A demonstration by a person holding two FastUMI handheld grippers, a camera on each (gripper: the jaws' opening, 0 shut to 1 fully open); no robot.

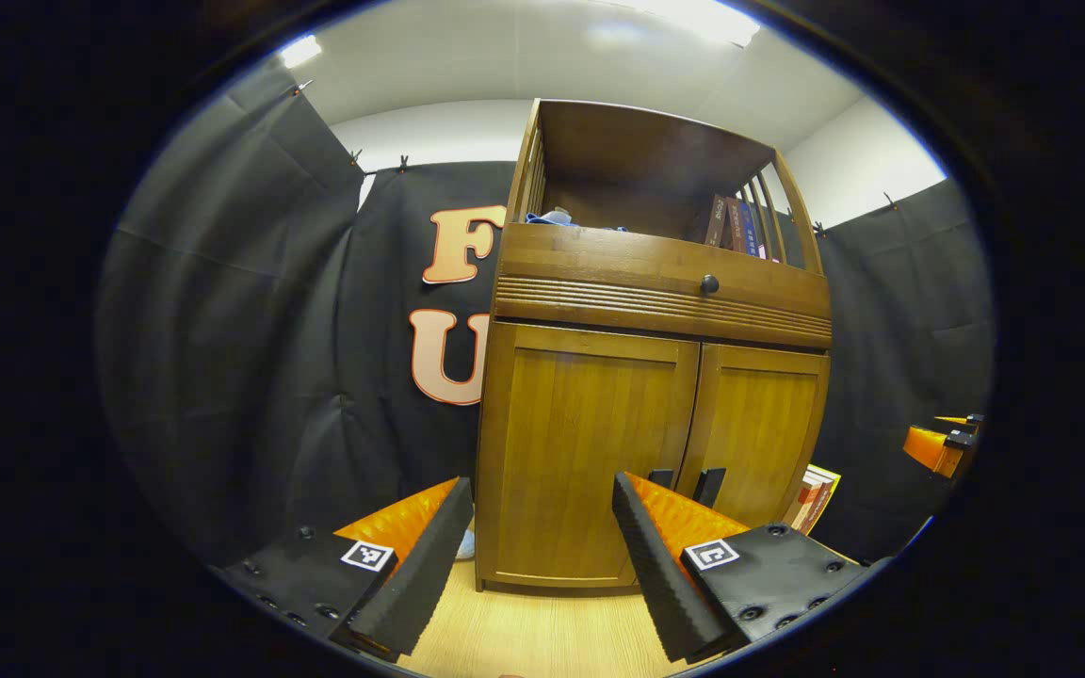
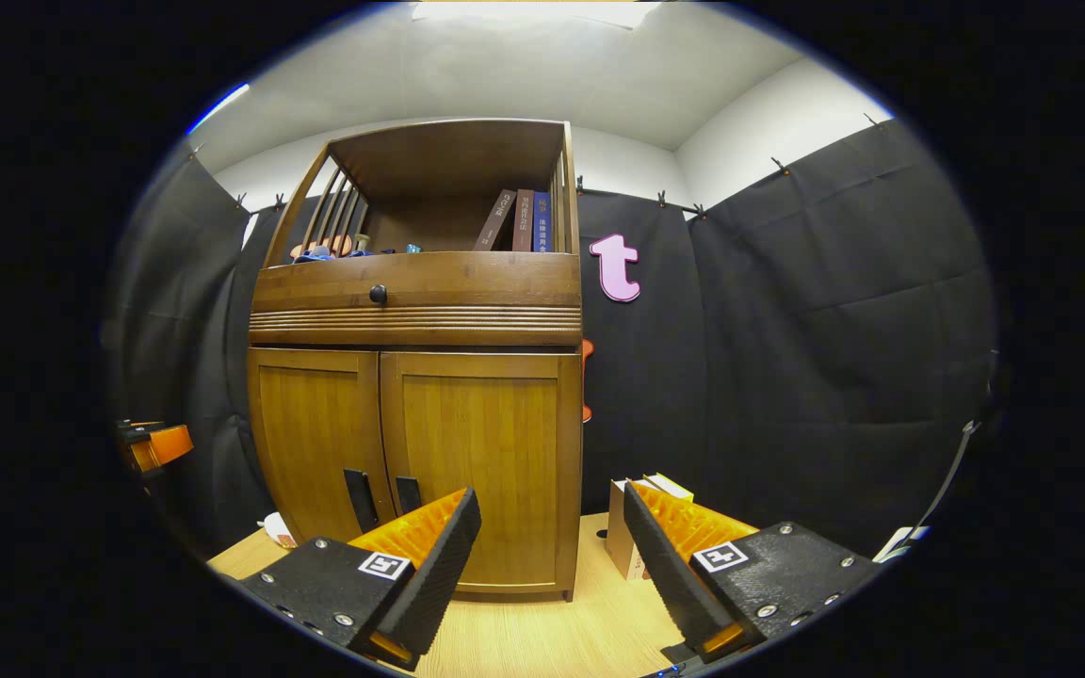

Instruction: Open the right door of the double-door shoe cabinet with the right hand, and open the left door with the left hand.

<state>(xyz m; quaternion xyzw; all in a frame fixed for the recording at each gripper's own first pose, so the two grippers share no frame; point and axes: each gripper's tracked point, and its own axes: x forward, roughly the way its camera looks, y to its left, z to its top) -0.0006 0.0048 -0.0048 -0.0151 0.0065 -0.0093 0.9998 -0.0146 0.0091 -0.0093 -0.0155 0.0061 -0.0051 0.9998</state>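
The wooden shoe cabinet [image 1: 655, 311] stands on a light wood floor with both lower doors closed. In the left gripper view the left door [image 1: 580, 443] and right door [image 1: 764, 424] meet at two dark vertical handles [image 1: 710, 485]. My left gripper [image 1: 542, 494] is open and empty, a short way in front of the left door. In the right gripper view the right door [image 2: 486, 443] and its handle [image 2: 408, 493] lie just left of my right gripper [image 2: 550, 504], which is open and empty, short of the cabinet's right corner. Each gripper also shows at the other view's edge [image 1: 943, 443] [image 2: 152, 443].
Above the doors is a drawer with a round knob [image 2: 378, 294], and an open shelf holding books [image 2: 524, 221] and blue items. A small box with books [image 2: 632, 537] sits on the floor by the cabinet's right side. Black cloth walls surround the booth.
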